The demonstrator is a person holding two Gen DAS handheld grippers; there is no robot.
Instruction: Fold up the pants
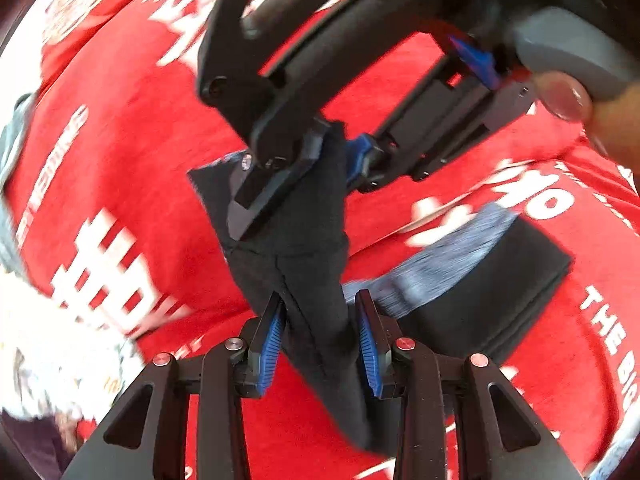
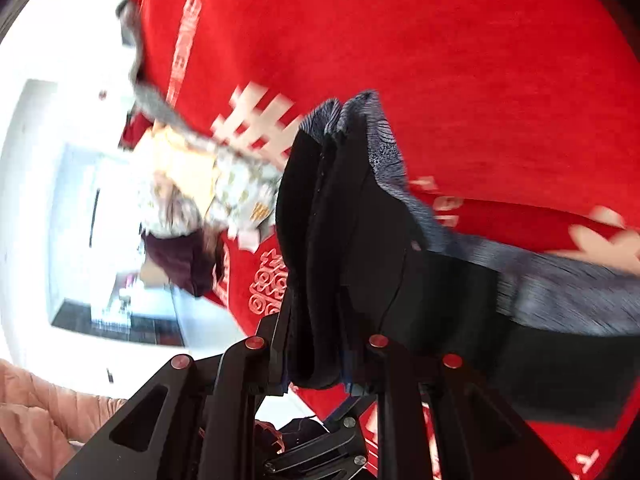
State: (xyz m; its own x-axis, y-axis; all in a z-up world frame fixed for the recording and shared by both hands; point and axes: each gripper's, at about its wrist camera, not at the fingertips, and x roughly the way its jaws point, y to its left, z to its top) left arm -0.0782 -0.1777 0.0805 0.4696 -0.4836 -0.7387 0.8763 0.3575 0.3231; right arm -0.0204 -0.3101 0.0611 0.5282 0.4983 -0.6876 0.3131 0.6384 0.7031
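Observation:
The black pants (image 1: 304, 240) with a grey heathered band hang in the air above a red cloth with white lettering (image 1: 120, 152). In the left wrist view my left gripper (image 1: 320, 340) has its blue pads on both sides of a bunched fold of the pants, closed on it. My right gripper (image 1: 332, 156) comes in from the top and pinches the upper edge of the same fabric. In the right wrist view the pants (image 2: 360, 240) fill the space between the right gripper's fingers (image 2: 316, 360), which are shut on the cloth; the pads are hidden by fabric.
The red cloth (image 2: 400, 40) covers the whole work surface. A patterned white item (image 2: 224, 184) and a dark maroon piece (image 2: 180, 260) lie at its left edge. A white floor or wall (image 2: 40, 200) lies beyond. A pink quilted fabric (image 2: 36, 408) is at bottom left.

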